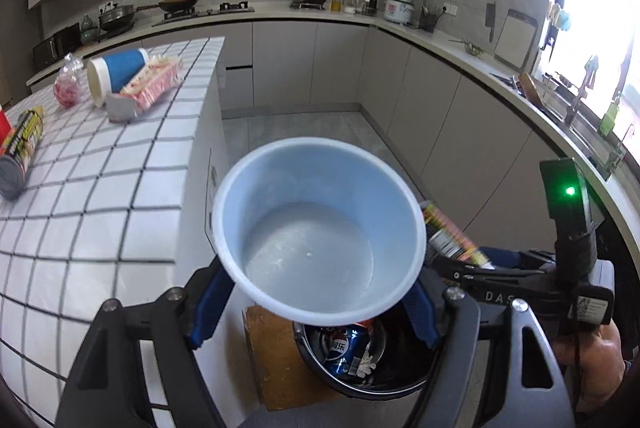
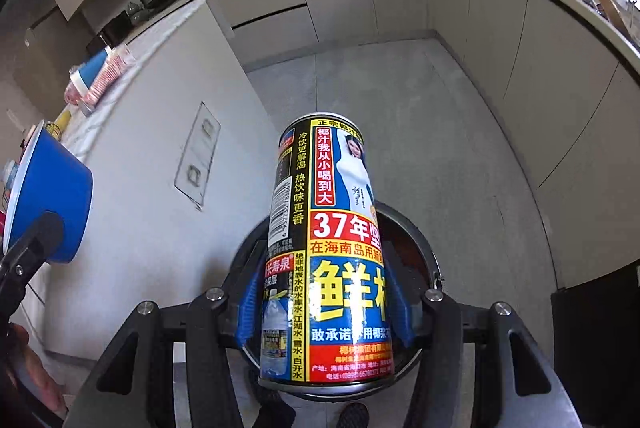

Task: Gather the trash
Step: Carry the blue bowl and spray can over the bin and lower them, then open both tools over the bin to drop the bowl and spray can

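My left gripper (image 1: pixel 316 308) is shut on a blue paper cup (image 1: pixel 316 228), mouth toward the camera, held above a black trash bin (image 1: pixel 360 384) on the floor. A Pepsi can (image 1: pixel 340 350) lies inside the bin. My right gripper (image 2: pixel 324 304) is shut on a tall coconut-juice can (image 2: pixel 324 248), over the bin's rim (image 2: pixel 420 248). The can also shows in the left wrist view (image 1: pixel 450 240), right of the cup. The cup shows in the right wrist view (image 2: pixel 48 195) at far left.
A tiled counter (image 1: pixel 100 187) on the left carries another blue cup (image 1: pixel 118 73), a pink package (image 1: pixel 154 83), a plastic bag (image 1: pixel 68 87) and a lying can (image 1: pixel 20 155). A cardboard piece (image 1: pixel 276 356) lies beside the bin. Kitchen cabinets ring the floor.
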`<move>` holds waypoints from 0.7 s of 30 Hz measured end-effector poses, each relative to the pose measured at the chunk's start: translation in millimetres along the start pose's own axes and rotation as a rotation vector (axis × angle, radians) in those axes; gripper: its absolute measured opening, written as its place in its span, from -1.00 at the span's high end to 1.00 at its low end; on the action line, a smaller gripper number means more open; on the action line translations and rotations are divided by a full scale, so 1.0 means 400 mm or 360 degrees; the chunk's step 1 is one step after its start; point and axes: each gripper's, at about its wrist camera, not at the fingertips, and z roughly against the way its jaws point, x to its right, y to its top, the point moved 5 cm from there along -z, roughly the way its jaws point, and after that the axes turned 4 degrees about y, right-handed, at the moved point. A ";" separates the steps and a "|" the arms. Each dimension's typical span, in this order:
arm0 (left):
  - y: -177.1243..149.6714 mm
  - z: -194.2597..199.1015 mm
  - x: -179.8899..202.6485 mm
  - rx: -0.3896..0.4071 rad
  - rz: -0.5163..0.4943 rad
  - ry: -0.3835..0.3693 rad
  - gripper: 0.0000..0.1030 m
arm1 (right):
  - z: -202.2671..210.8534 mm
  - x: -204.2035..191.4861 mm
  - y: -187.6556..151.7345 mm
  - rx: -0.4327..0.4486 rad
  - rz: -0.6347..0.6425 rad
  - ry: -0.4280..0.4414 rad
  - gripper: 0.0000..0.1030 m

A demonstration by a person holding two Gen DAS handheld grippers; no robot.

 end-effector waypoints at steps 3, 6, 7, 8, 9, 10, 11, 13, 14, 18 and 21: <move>-0.029 -0.011 0.019 -0.0025 -0.0004 0.0022 -0.50 | -0.005 0.041 -0.003 0.0019 -0.0038 0.0000 -0.67; -0.053 -0.034 0.040 -0.0056 -0.0004 0.0039 -0.50 | 0.018 0.076 0.007 0.0078 -0.0069 -0.0022 -0.67; -0.062 -0.044 0.051 -0.0074 0.0001 0.0037 -0.50 | 0.027 0.089 0.011 0.0088 -0.0087 -0.0016 -0.67; -0.070 -0.050 0.064 -0.0087 0.0004 0.0032 -0.50 | 0.034 0.095 0.015 0.0097 -0.0091 -0.0018 -0.67; -0.078 -0.056 0.079 -0.0094 0.0003 0.0030 -0.50 | 0.040 0.101 0.016 0.0105 -0.0089 -0.0024 -0.67; -0.085 -0.064 0.094 -0.0102 0.0004 0.0025 -0.50 | 0.046 0.103 0.018 0.0113 -0.0085 -0.0030 -0.67; -0.093 -0.072 0.105 -0.0113 0.0005 0.0021 -0.50 | 0.055 0.109 0.019 0.0125 -0.0075 -0.0040 -0.67; -0.110 -0.093 0.131 -0.0147 0.0015 0.0004 -0.50 | 0.063 0.122 0.017 0.0141 -0.0065 -0.0075 -0.67; -0.116 -0.101 0.143 -0.0164 0.0021 -0.0002 -0.50 | 0.070 0.134 0.016 0.0150 -0.0069 -0.0088 -0.67; -0.137 -0.131 0.192 -0.0218 0.0040 -0.0042 -0.50 | 0.094 0.184 0.011 0.0163 -0.0124 -0.0123 -0.67; -0.145 -0.166 0.235 -0.0275 0.0048 -0.0112 -0.62 | 0.113 0.217 0.004 0.0168 -0.0139 -0.0146 -0.67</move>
